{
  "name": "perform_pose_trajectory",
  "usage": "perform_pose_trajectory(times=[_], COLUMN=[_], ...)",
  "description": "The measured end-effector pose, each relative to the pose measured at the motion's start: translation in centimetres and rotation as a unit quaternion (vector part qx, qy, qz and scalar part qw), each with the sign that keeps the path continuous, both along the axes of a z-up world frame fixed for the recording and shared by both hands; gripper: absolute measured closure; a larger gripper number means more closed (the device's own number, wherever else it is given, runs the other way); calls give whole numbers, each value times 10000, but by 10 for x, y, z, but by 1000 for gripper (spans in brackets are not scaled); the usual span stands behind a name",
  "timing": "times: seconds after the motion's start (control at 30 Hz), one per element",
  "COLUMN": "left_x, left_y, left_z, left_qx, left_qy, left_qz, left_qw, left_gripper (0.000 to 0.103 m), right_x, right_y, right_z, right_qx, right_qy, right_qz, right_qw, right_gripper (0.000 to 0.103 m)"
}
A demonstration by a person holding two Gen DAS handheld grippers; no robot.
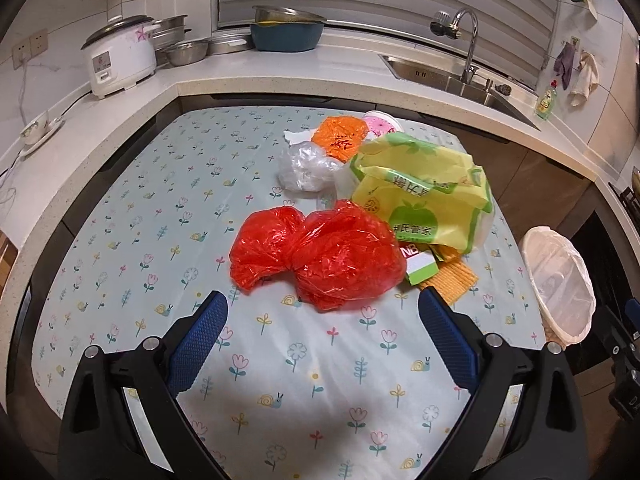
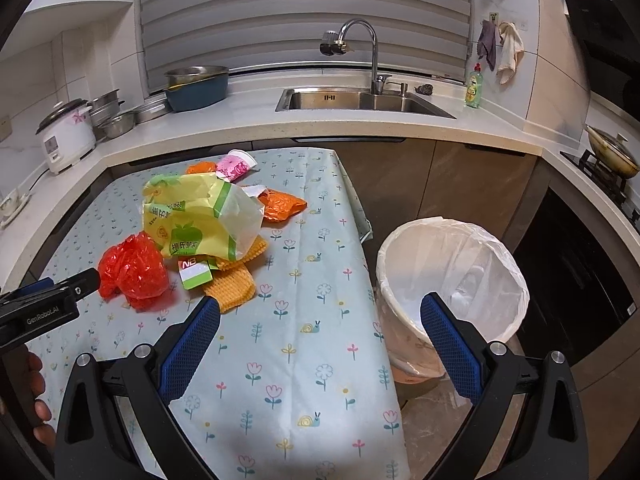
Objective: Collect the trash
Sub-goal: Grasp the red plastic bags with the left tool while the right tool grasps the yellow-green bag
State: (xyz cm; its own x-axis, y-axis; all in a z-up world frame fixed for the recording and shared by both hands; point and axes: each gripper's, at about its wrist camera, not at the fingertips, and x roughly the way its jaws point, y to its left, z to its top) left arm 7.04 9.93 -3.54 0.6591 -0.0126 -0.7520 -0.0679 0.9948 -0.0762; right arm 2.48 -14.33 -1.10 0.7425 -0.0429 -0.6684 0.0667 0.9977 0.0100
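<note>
Left gripper [image 1: 323, 312]: fingers spread, empty, hovering near red bag [image 1: 316, 254]. Right gripper [image 2: 320, 312]: likewise spread, empty. Trash on table [image 2: 296, 360]: red bag, yellow bag [image 2: 200, 220], carton [image 2: 195, 275] (all uncollected). Lined bin [image 2: 452, 280] beside table: looks nearly empty; task barely begun.

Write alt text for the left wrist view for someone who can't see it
An open, empty hand-held gripper hovers over a flowered tablecloth, pointed at a crumpled red bag. Behind the bag lies a pile of litter: a yellow bag, a clear bag, an orange bag and a small green box. A lined bin stands at the table's right edge.
</note>
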Motion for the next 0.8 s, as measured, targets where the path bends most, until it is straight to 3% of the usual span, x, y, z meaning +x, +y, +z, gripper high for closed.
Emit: perform_pose_trajectory(times=[0.23,0.43,0.63,0.73,0.8], left_x=[42,68,77,79,79], left_y=[4,4,6,9,12], left_z=[-29,-45,-49,-49,-48], left_qx=[-5,32,-31,-80,-95], left_qy=[399,476,455,428,406], left_qz=[-314,-500,-760,-843,-850], left_qw=[9987,9976,9961,9955,9955], left_gripper=[11,12,41,58,72], right_x=[44,88,127,141,145], right_y=[16,32,53,61,65], right_z=[-11,-22,-48,-60,-65], right_qx=[156,399,277,314,358], right_qy=[77,170,431,585,631], right_qz=[75,241,431,496,541], right_qw=[9998,9988,9978,9966,9959], right_gripper=[7,10,22,33,46])
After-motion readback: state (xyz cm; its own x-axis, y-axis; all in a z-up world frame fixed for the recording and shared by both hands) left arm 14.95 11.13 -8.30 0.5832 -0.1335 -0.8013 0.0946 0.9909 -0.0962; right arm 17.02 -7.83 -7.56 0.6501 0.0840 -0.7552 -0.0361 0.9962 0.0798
